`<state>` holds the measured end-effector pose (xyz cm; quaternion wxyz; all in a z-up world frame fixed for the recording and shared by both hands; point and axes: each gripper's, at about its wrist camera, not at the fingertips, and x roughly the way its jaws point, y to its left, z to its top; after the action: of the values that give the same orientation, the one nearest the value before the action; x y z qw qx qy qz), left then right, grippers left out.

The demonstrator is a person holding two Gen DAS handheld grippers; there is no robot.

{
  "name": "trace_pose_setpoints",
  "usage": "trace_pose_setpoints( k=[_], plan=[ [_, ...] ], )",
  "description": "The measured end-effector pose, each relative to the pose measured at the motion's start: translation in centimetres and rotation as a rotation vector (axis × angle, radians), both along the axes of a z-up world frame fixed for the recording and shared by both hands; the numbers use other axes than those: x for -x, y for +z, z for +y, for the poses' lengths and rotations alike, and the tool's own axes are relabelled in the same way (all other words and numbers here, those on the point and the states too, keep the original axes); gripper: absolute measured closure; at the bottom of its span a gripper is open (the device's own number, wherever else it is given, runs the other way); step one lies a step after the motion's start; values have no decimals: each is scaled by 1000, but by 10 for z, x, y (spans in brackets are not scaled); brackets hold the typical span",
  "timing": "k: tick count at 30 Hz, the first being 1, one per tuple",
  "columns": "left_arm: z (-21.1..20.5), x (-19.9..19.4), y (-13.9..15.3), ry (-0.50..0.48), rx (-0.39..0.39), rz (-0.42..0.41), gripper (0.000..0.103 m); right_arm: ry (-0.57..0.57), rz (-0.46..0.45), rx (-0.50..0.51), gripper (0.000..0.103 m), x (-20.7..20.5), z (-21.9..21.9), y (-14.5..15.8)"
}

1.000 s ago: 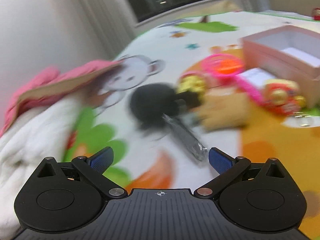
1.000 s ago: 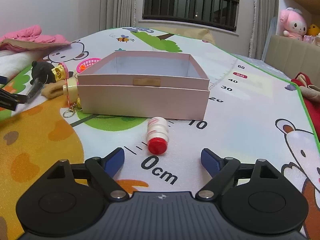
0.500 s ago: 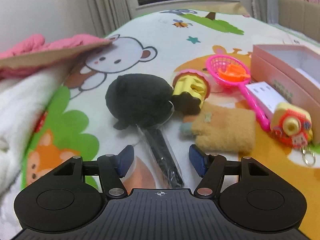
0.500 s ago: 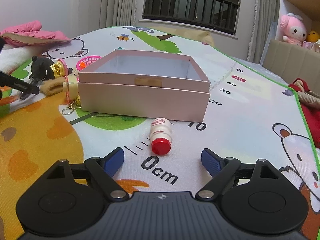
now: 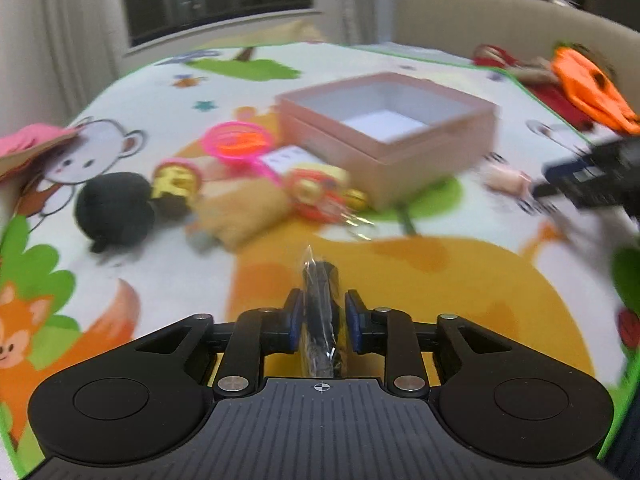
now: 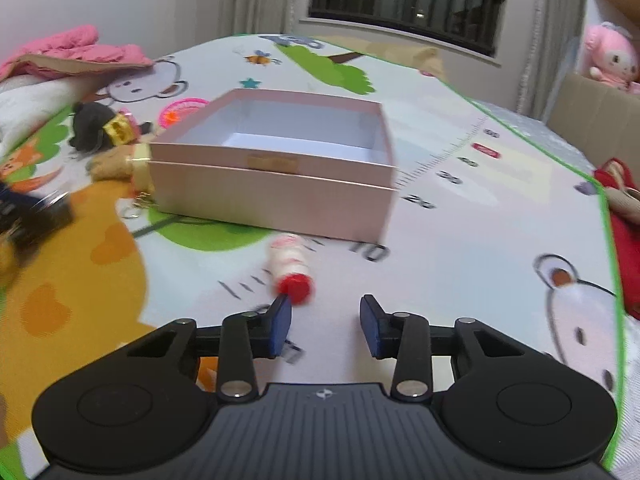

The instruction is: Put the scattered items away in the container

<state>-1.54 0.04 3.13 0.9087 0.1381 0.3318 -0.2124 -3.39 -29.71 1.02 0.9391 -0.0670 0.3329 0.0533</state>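
**Left gripper pinches the wrapped black stick; right closes toward the bottle**

The slim black item in clear wrap (image 5: 320, 312), perhaps a pen or brush, stands nearly upright between the blue pads of the left gripper (image 5: 321, 316). Its jaws are closing and already press on it from both sides, lifting it over the orange patch of the play mat (image 5: 440, 280), likely so it can be carried to the pink box (image 5: 420, 152), which sits open and empty beyond.

The right gripper (image 6: 325, 326) hovers low over the mat with nothing between its jaws; they are closing, and the left pad sits just beside the red cap of the small white drink bottle (image 6: 290, 266), which lies on its side in front of the box. That looks like a grasp on the bottle being lined up.

Still scattered left of the box: a black plush (image 5: 114, 210), a tan plush (image 5: 244, 214), a pink net scoop (image 5: 236, 146), and a toy camera keychain (image 5: 316, 192).
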Motion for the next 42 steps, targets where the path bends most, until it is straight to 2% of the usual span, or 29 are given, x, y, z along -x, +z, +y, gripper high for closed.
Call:
trace_pose_setpoints(
  k=[1,3,5,7,8,11,13,16,18,20,23,25,28,29,30,32,34,36,39,42],
  plan=[
    [0,3,-3,-1,-20,-4,71,-4,1,-12,66,1,-1,1],
    [5,0,-8,35,-64,-10,54,8,-3,-26,66,4,4,0],
    [17,-6,-8,81,-79,-18,44,26,-11,-23,65,4,13,-2],
    [29,-10,-5,128,-112,-38,40,31,-33,-1,65,0,24,-4],
    [35,-10,-3,149,-139,-56,35,33,-36,8,65,-4,28,-5],
    [50,-12,-1,201,-209,-101,26,47,-9,-6,67,-19,37,-7],
    [64,-13,2,220,-164,-74,25,91,-1,-11,80,-21,48,-5],
    [77,-14,7,197,-14,-2,19,211,2,-24,81,-11,70,0],
    [70,-16,3,184,-25,-6,15,289,8,-21,81,-2,85,1],
    [59,-22,-3,197,-86,-23,15,338,11,3,81,7,95,2],
    [54,-32,-6,189,-39,1,19,353,-3,66,80,17,94,1],
    [47,-32,-6,155,-7,13,28,292,-17,134,75,16,84,-2],
    [31,-21,-2,39,23,15,29,102,-84,298,70,10,67,-6],
    [25,-16,-1,-11,36,18,28,65,-101,311,69,9,64,-4],
    [21,-10,0,-57,43,18,28,42,-104,280,64,9,60,1],
    [12,2,0,-127,27,7,26,35,-105,135,58,15,56,13],
    [9,10,-1,-141,-14,-12,20,88,-103,19,51,23,62,21],
    [13,15,-2,-125,-45,-21,16,164,-82,-33,48,25,75,21],
    [28,17,-1,-72,-63,-21,11,233,-44,22,48,19,96,9],
    [45,21,5,-9,-36,-22,9,174,-63,190,47,11,101,-3]
  ],
)
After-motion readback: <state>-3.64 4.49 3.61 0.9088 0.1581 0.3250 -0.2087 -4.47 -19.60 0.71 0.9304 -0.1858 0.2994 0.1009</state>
